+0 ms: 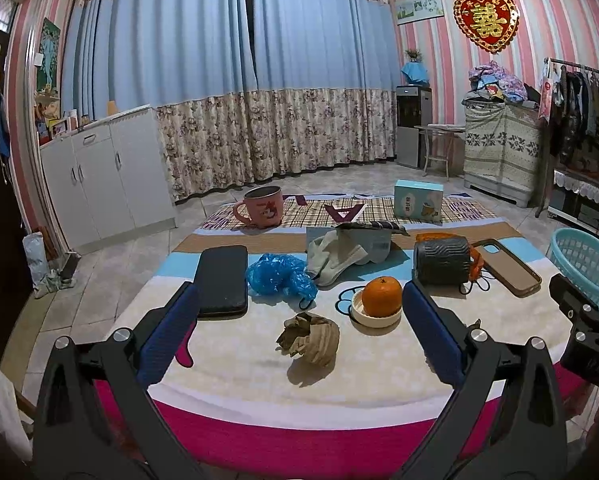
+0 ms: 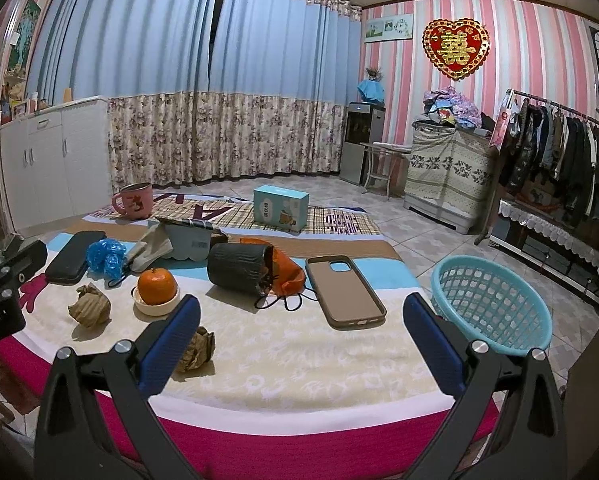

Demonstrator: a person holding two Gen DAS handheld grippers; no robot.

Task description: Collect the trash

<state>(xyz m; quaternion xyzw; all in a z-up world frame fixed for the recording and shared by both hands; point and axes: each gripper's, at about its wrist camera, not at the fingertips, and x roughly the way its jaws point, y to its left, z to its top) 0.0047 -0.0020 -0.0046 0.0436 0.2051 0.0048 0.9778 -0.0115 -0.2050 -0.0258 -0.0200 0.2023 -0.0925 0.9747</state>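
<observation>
Through the left wrist camera I see my left gripper (image 1: 299, 312) hanging over the near edge of the surface (image 1: 239, 364), its jaws spread wide and holding nothing. Between the blue fingers (image 1: 175, 320) lies a crumpled brown paper ball (image 1: 309, 339), resting on the pale cloth and touching neither finger. Just beyond it to the right sits an orange (image 1: 381, 296) in a small white dish (image 1: 375, 317). To the left lies a black case (image 1: 222, 280), and beside it a crumpled blue plastic bag (image 1: 279, 274). Farther back are a dark ribbed cylinder (image 1: 441, 261) lying on its side, a phone case (image 1: 507, 266) and a pink mug (image 1: 261, 207). A light blue basket (image 1: 583, 264) stands off the right edge of the surface.

Through the right wrist camera, my right gripper (image 2: 299, 316) also has its jaws released wide, with nothing between them but bare cloth. A second crumpled paper ball (image 2: 197, 350) lies just behind my left-hand finger (image 2: 171, 342), partly hidden by it; I cannot tell whether they touch. The first paper ball (image 2: 90, 305) sits farther left, near the orange (image 2: 156, 286) in its dish (image 2: 155, 306). The phone case (image 2: 344, 291) lies ahead, the ribbed cylinder (image 2: 239, 266) to its left with an orange pouch (image 2: 287, 272) behind it. The basket (image 2: 493, 300) stands on the floor, just beside the surface on the right.
</observation>
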